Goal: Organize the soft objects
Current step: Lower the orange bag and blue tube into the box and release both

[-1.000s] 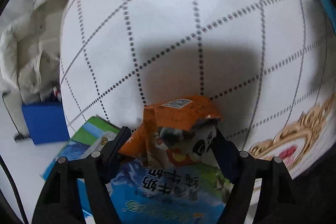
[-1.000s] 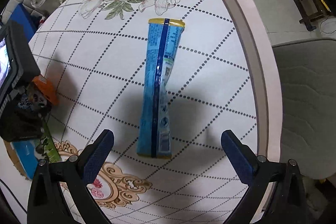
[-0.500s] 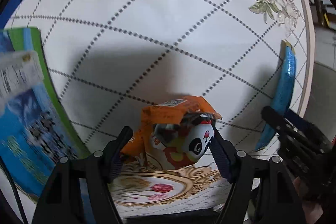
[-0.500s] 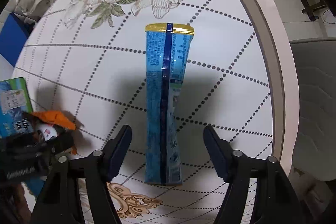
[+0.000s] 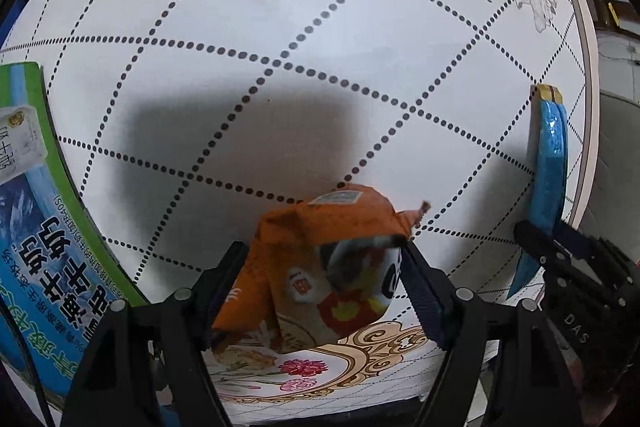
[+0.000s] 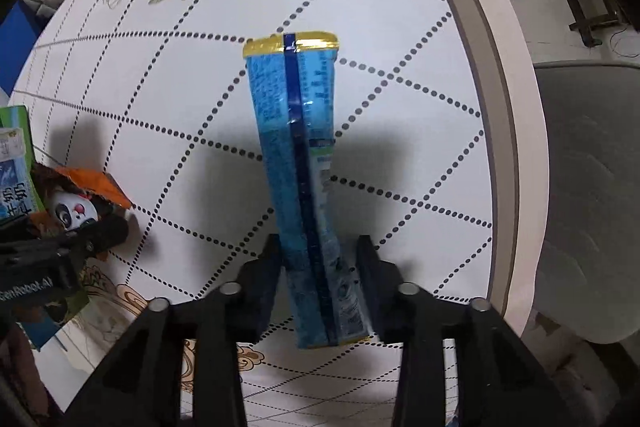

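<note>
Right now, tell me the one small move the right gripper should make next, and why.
Probably finish closing on the blue packet. The right gripper already straddles the packet's near end and its jaws are closing, both pads at or near its sides. The packet lies flat on the table, so a firm pinch should come before any lift.

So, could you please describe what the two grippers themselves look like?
Both are black plastic. The left gripper and right gripper each have two angular fingers with dark blue ribbed pads and silver round pins. White lettering marks their bodies.
</note>
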Motion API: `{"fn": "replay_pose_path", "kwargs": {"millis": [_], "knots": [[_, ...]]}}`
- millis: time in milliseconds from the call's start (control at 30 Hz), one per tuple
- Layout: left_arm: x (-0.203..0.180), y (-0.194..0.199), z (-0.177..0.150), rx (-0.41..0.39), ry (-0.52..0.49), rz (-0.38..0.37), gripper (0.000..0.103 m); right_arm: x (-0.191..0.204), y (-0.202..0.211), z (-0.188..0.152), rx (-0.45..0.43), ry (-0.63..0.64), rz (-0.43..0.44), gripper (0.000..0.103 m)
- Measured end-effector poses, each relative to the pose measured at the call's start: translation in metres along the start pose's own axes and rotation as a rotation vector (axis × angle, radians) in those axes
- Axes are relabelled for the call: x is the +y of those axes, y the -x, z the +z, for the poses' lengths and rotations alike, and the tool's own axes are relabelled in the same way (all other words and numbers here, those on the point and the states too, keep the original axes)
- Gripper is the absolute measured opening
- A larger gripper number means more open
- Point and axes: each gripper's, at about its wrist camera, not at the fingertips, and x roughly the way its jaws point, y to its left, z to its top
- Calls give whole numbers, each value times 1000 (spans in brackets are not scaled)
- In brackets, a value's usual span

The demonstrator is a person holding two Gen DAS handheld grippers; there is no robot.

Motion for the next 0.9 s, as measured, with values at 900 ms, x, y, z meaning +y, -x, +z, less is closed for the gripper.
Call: {"fn": "replay_pose_path", "kwargs": {"millis": [900], "knots": [[21, 133, -118, -363, 61, -116, 47, 91, 103, -78, -202, 142, 194, 16]]}}
